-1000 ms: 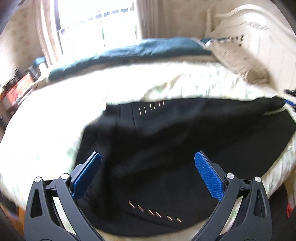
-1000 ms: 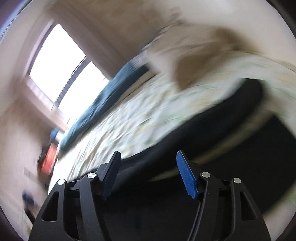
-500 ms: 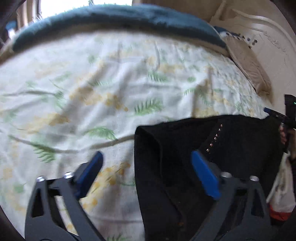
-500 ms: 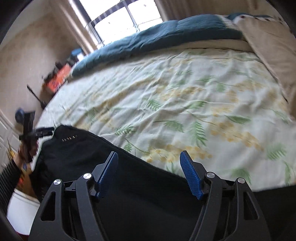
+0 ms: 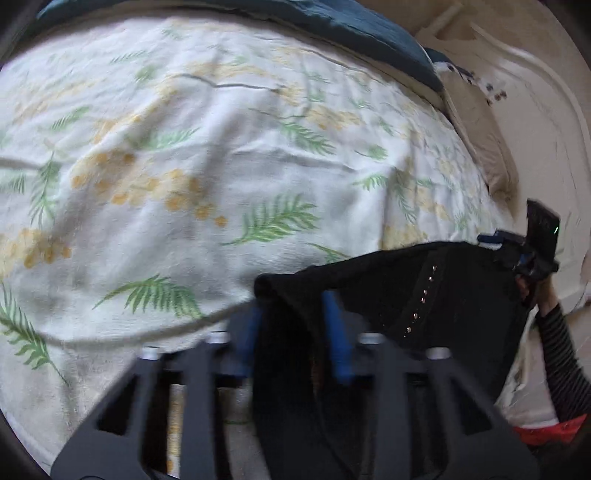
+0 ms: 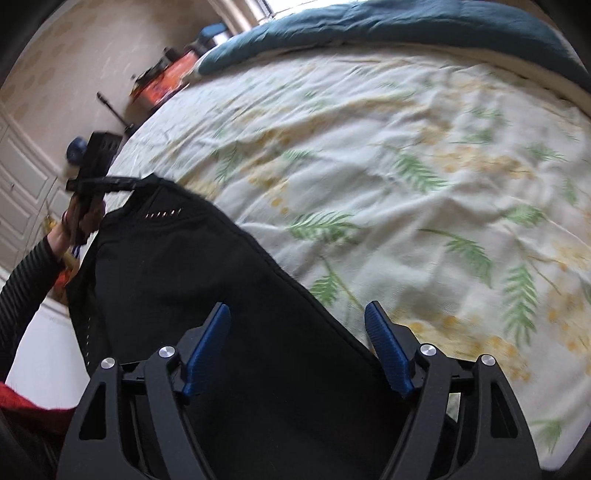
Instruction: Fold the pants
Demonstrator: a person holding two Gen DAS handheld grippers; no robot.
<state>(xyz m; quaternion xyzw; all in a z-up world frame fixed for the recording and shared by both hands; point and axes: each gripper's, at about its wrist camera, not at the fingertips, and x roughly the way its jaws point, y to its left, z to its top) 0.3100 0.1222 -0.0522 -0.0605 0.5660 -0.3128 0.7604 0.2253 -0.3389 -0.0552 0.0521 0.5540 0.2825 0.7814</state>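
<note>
The black pants (image 5: 424, 295) with a row of small studs lie at the near edge of the bed. In the left wrist view my left gripper (image 5: 293, 325) is shut on a corner fold of the pants, lifted off the sheet. My right gripper (image 5: 517, 254) shows at the far right corner of the pants. In the right wrist view my right gripper (image 6: 297, 332) is open over the black pants (image 6: 177, 258), with the cloth edge between its blue pads (image 6: 388, 350). My left gripper (image 6: 99, 182) shows at the far corner, holding the cloth.
The bed sheet (image 5: 221, 166) is white with green ferns and yellow flowers. A dark teal blanket (image 6: 369, 26) lies along the far side. A beige pillow (image 5: 480, 140) and white headboard (image 5: 535, 110) are at the right. An orange box (image 6: 166, 79) stands beyond the bed.
My left gripper has closed from wide open onto the corner fold of the pants. My right gripper has stayed open and come lower over the cloth edge.
</note>
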